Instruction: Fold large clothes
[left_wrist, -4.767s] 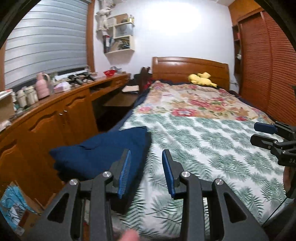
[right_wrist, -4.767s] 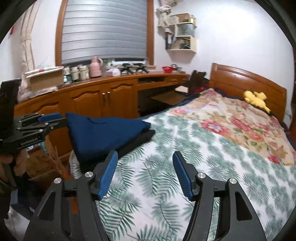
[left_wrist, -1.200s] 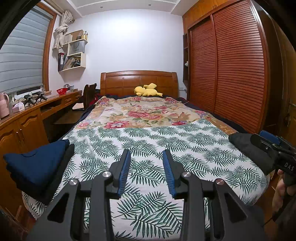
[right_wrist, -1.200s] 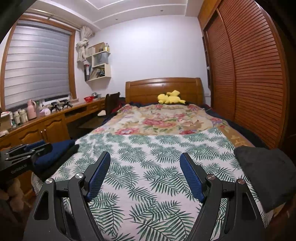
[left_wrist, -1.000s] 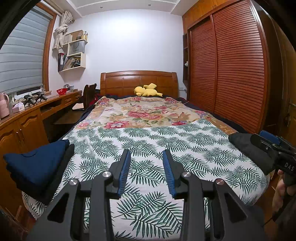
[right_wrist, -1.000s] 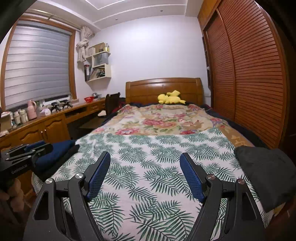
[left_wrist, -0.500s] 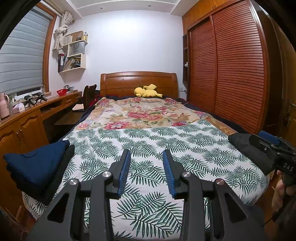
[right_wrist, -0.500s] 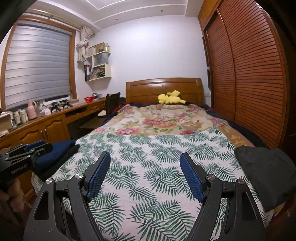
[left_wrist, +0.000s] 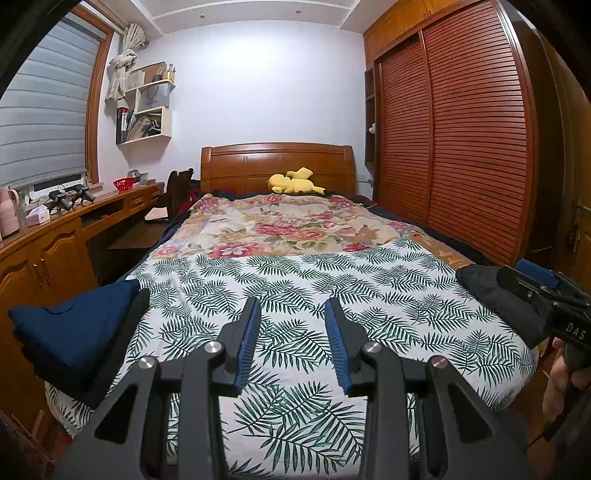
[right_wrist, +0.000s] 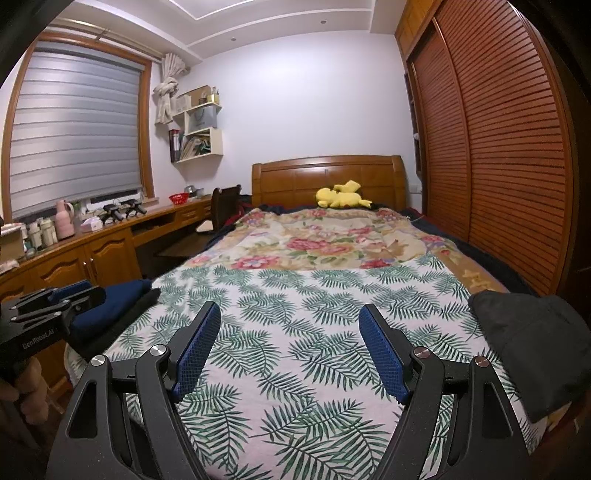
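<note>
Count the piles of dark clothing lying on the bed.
2. A navy blue pile sits on the bed's left edge, resting on something black; a black pile sits on the right edge near the wardrobe. Others may lie out of view.

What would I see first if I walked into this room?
Probably the big bed with its leaf-pattern cover, filling the middle of the room. A yellow plush toy lies by the wooden headboard. Folded clothes sit at the near corners: a blue pile on the left, a dark one on the right.
</note>
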